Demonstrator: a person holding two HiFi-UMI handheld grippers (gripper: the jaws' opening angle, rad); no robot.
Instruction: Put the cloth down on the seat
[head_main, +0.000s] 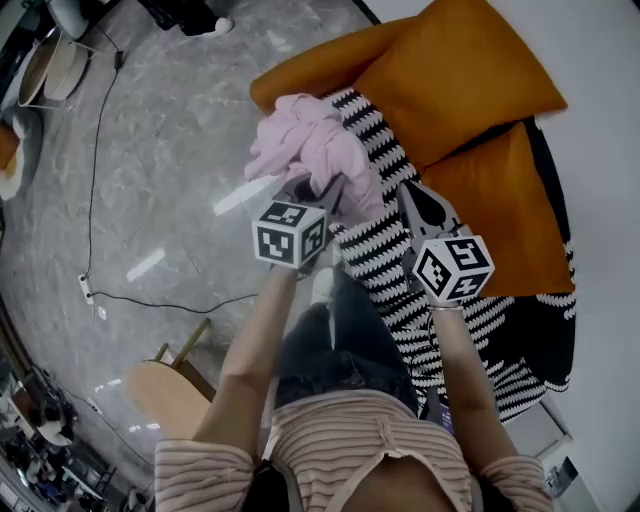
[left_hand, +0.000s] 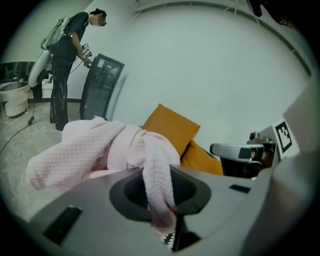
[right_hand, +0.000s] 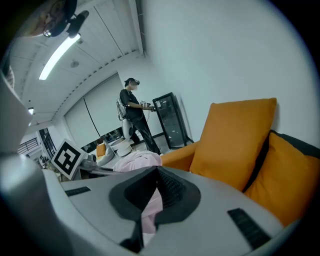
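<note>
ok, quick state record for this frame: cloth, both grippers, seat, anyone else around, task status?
cloth: pink cloth, bunched, held up in the air
left: left gripper shut on a fold of the pink cloth
right: right gripper shut on another strip of it
seat: striped seat, orange cushions at its back
bystander: person standing at a dark glass-front cabinet in the background
status: cloth not yet down on the striped seat
</note>
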